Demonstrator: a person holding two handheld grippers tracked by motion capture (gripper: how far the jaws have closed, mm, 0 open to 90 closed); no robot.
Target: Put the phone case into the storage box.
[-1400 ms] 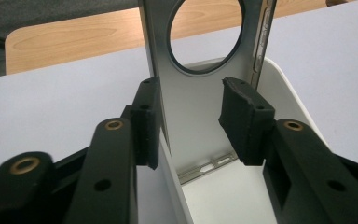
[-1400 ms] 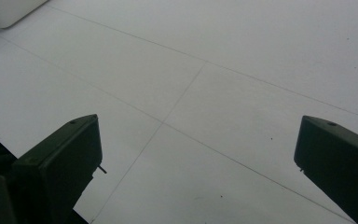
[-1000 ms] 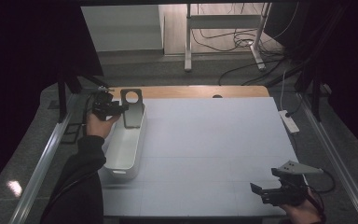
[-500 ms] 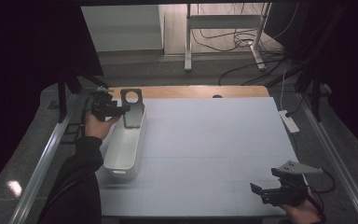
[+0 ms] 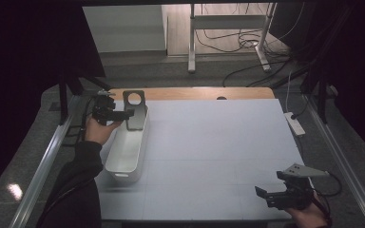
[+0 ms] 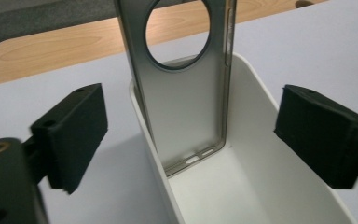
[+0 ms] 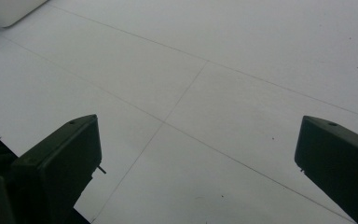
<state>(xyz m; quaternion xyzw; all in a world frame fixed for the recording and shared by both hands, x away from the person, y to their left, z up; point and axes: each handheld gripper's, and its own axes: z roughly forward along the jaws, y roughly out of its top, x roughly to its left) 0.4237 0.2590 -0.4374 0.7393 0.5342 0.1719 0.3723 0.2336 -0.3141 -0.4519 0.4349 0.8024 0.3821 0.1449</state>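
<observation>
The phone case (image 6: 182,93) stands upright against the far end wall of the white bin (image 5: 126,152), at the counter's (image 5: 218,142) left edge, propped so it stays put. The left tool (image 6: 186,135) has just been spreading its jaws, now released either side of the case. The right tool (image 5: 280,195) rests released over bare counter, idle.

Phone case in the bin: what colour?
The phone case is grey, translucent-looking, with a round cutout near its top. Clearest in the left gripper view, standing in the white bin.
</observation>
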